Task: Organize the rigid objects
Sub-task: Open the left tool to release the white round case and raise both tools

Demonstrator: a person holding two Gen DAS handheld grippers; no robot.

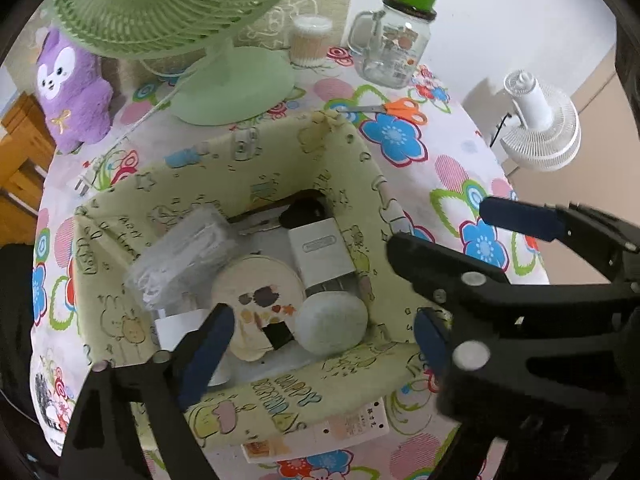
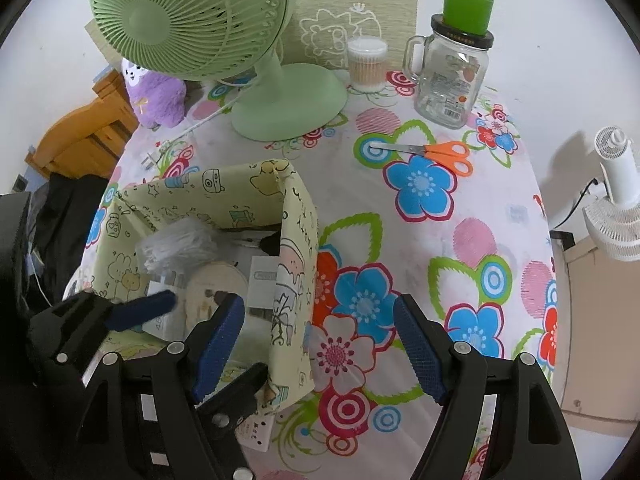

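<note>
A round table is covered by a flower-print tablecloth [image 2: 420, 240]. A pale yellow fabric storage box [image 1: 280, 396] is set on it, holding a white charger [image 1: 320, 252], a round tin [image 1: 256, 292], a grey ball [image 1: 332, 322] and what may be a bagged cable [image 1: 180, 252]. Behind are ranged a green desk fan [image 2: 192, 20], orange scissors [image 2: 444, 154], a glass jar mug [image 2: 448, 80], a cotton-swab tub [image 2: 366, 64] and a purple plush [image 1: 74, 88]. The left gripper [image 1: 320, 336] is spread empty above the box; the right gripper [image 2: 320, 344] is parted, empty, beside it.

Left wrist cam looks steeply down, close, into fabric bin [image 1: 280, 184]. Right wrist cam, beside it, faces bench [image 2: 460, 208]. Both share bin, green fan [image 1: 224, 60].
</note>
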